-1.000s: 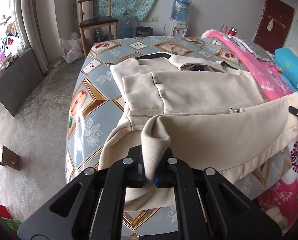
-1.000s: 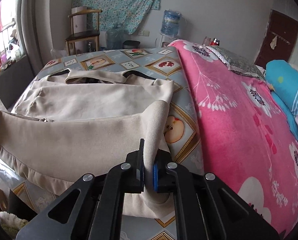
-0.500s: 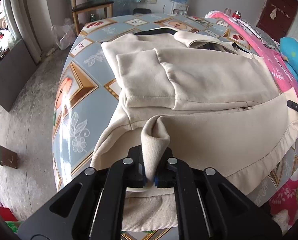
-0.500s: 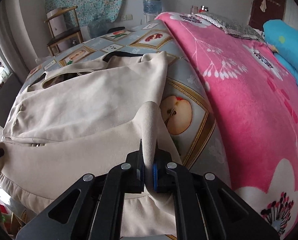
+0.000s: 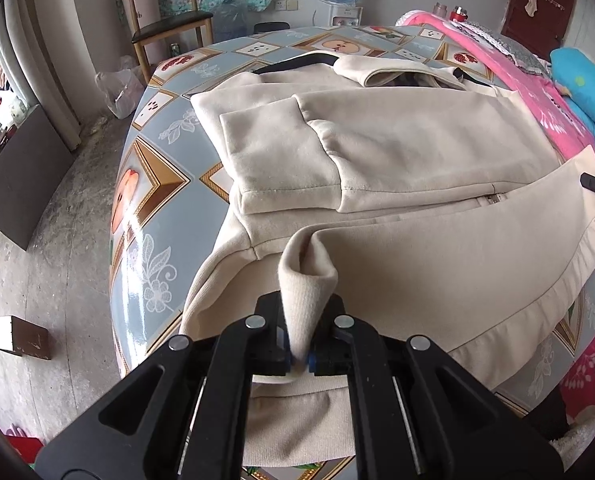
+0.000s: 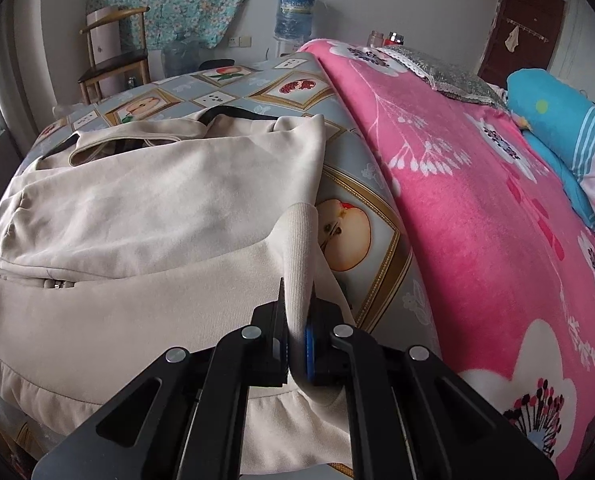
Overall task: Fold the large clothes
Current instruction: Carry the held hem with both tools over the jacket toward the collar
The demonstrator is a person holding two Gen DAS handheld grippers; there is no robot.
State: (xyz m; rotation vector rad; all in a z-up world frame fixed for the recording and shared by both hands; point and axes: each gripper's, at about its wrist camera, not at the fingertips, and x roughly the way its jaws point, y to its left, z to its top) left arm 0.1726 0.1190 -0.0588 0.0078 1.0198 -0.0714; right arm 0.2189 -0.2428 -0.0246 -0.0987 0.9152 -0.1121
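A bedroom, a bed spread with a glossy fruit-print cover [image 5: 153, 184], a bare concrete floor to its left. Your left gripper [image 5: 300, 354] is pressed together on a ribbed corner of the cream jacket's hem, the cloth rising in a peaked fold between the black fingers. Just beyond it the lifted hem band runs rightward across the bed's near edge toward your other tool, whose black tip shows at the frame's right margin. Your right gripper [image 6: 296, 354] pinches the opposite ribbed corner the same way, a blue pad visible against the fabric. The cream jacket [image 5: 397, 152] lies flat ahead of both grippers on the cover, its sleeve folded across the chest, its zipper pull just behind the raised hem, its collar and dark lining at the far end. To the right of the jacket, a pink floral blanket [image 6: 477, 208] covers the rest of the bed, with a blue pillow [image 6: 553, 120] farther on. Against the far wall stand a wooden chair [image 5: 165, 20] and a water dispenser [image 6: 295, 16] under a hanging floral cloth.
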